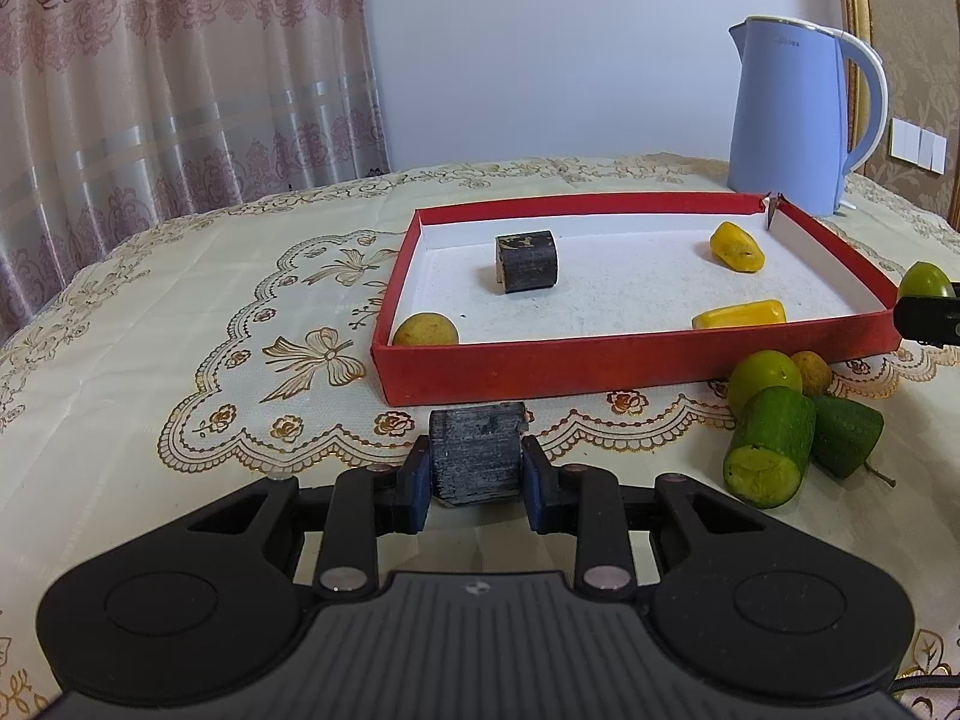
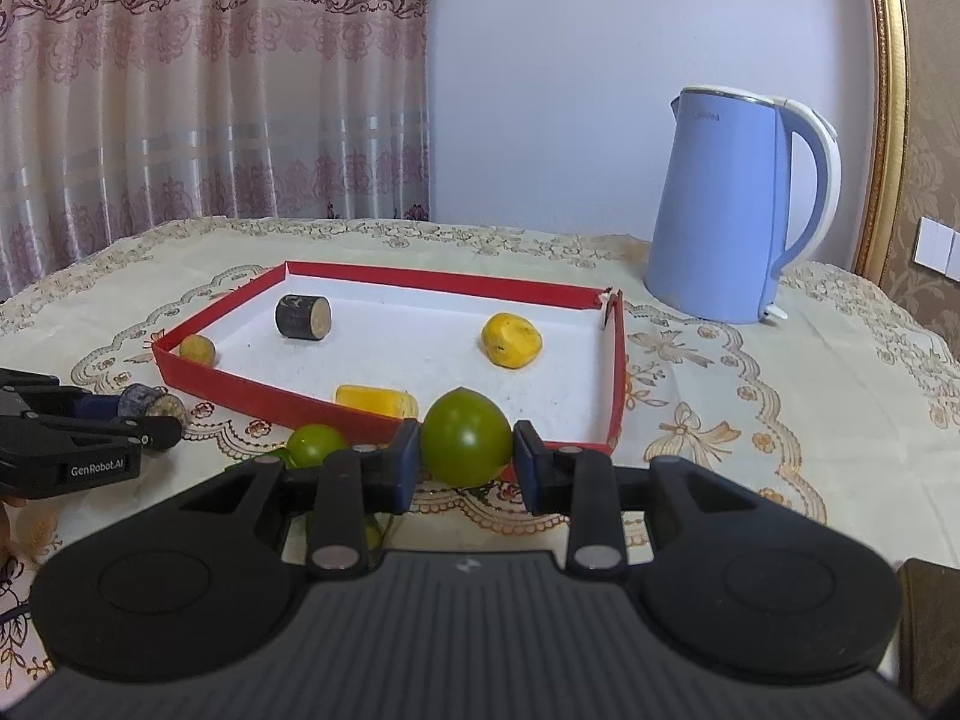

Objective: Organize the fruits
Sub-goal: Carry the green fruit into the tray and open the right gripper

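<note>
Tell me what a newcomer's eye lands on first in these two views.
The red tray in the middle of the table, holding two yellow pieces, a dark chunk and a small yellowish fruit. Behind its right corner towers the blue kettle. Up close, the left gripper clamps a dark chunk and the right gripper a green fruit.

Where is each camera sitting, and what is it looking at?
Left wrist: sits behind the left gripper, shut on a dark cylinder piece, facing the red tray.
Right wrist: sits behind the right gripper, shut on a green fruit, facing the tray's corner.
Both show: tray, blue kettle, curtain.
</note>
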`<state>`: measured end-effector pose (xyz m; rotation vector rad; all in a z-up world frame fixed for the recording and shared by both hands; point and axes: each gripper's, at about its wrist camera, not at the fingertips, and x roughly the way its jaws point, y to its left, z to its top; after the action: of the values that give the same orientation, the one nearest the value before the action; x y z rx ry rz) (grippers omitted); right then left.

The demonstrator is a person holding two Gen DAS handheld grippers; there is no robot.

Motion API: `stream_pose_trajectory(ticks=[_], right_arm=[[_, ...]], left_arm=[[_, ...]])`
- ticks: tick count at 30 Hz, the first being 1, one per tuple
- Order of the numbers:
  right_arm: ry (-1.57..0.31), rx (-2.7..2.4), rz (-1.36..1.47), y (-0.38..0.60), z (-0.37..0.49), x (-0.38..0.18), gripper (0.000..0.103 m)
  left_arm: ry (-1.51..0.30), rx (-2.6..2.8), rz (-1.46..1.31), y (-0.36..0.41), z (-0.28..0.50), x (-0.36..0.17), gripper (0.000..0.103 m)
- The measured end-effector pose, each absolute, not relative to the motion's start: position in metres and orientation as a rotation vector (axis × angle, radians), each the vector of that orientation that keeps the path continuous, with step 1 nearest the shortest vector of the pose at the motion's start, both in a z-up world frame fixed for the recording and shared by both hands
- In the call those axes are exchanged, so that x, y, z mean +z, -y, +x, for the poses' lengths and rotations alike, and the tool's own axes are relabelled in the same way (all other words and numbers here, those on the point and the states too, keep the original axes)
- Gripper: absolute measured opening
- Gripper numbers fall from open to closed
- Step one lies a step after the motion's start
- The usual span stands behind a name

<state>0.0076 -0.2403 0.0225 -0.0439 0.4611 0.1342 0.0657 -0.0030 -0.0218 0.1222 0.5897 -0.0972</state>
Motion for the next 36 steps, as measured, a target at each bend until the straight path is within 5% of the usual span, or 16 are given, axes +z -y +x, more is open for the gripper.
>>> stream_pose_trajectory(ticks=[30, 36], right_arm=[[-0.631, 0.003, -0.059, 0.269, 0.151, 0.009, 0.03], [-0.538, 0.01, -0.005, 0.272, 0.111, 0.021, 0.048]], left_arm=[[-0.548, -0.128, 0.081, -0.004, 0.059, -0.018, 0.029], [-0.549, -0.128, 0.075, -0.004, 0.059, -0.018, 0.029]])
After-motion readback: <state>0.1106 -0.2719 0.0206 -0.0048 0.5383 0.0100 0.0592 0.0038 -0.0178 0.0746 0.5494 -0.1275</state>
